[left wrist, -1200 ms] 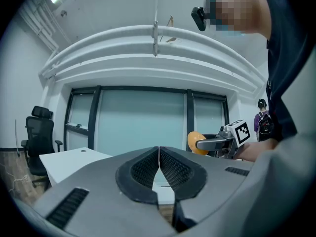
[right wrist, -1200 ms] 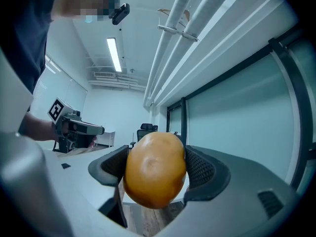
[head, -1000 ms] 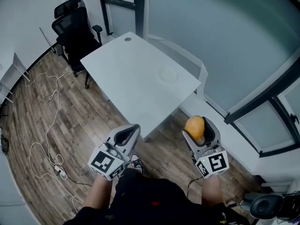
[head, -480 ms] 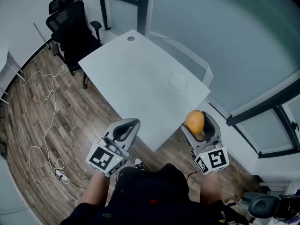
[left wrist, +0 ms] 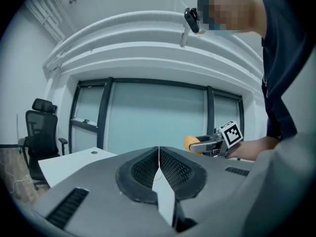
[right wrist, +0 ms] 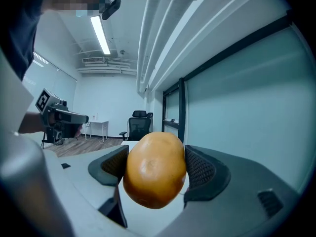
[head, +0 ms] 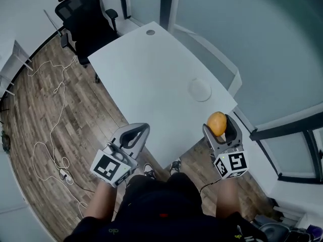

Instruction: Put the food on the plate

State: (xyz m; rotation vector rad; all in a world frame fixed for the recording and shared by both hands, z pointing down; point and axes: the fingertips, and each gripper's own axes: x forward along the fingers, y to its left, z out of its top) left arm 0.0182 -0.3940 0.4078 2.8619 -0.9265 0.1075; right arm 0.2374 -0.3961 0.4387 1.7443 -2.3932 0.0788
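Head view showed the right claw (head: 219,128) clamped on a roundish orange fruit (head: 216,121), white plate (head: 200,90) sitting ahead of it on the table (head: 146,69). Left claw (head: 137,132) was squeezed shut, nothing in it.

Bare white tabletop (head: 146,79) runs from the near edge to the plate (head: 200,90), an open path for the right gripper (head: 219,130) and its orange food (head: 216,122). The glass wall (head: 262,44) stands close on the plate's right; an office chair (head: 88,21) stands beyond the far corner.
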